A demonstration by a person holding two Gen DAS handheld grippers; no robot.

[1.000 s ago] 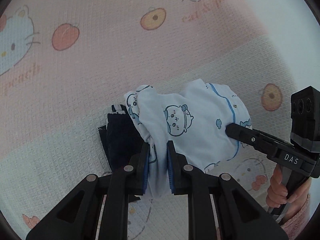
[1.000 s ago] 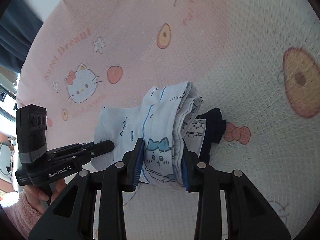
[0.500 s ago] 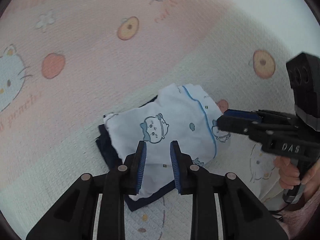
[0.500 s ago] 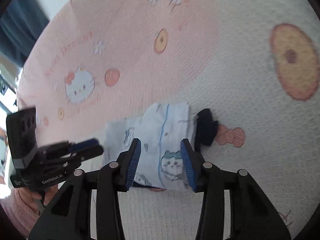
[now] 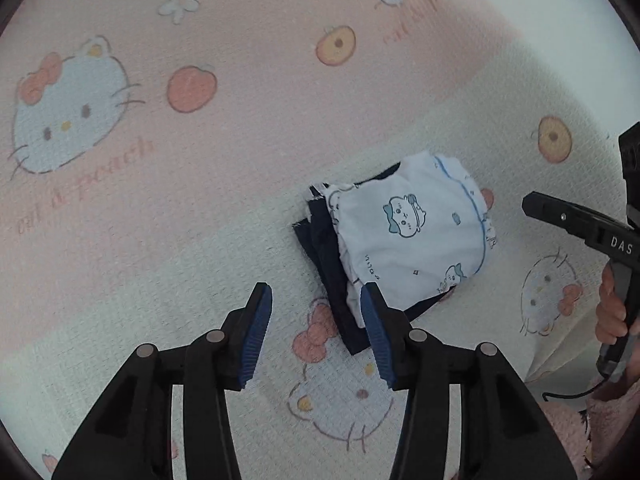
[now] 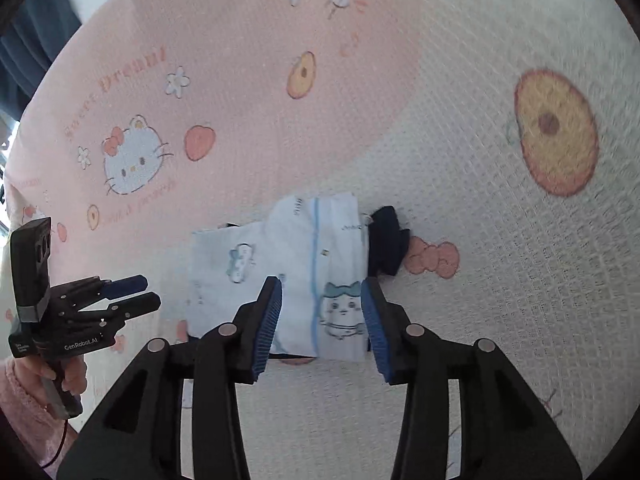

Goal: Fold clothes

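A folded white garment with blue cartoon prints (image 5: 416, 232) lies on the bed over dark navy fabric (image 5: 324, 248) that sticks out at its left and lower edges. It also shows in the right wrist view (image 6: 304, 264), with the navy part (image 6: 386, 246) at its right end. My left gripper (image 5: 314, 332) is open and empty, just short of the garment's lower left corner. My right gripper (image 6: 322, 322) is open and empty above the garment's near edge. The right gripper shows at the right of the left wrist view (image 5: 532, 204), apart from the cloth. The left gripper shows in the right wrist view (image 6: 140, 292).
A pink and cream Hello Kitty bedspread (image 5: 160, 208) covers the whole surface. The person's hand in a pink sleeve (image 5: 612, 320) holds the right gripper's handle. A dark curtain (image 6: 36, 36) stands at the upper left of the right wrist view.
Both grippers let go of the folded garment, opened wide and pulled back. The garment now lies flat on the bed.
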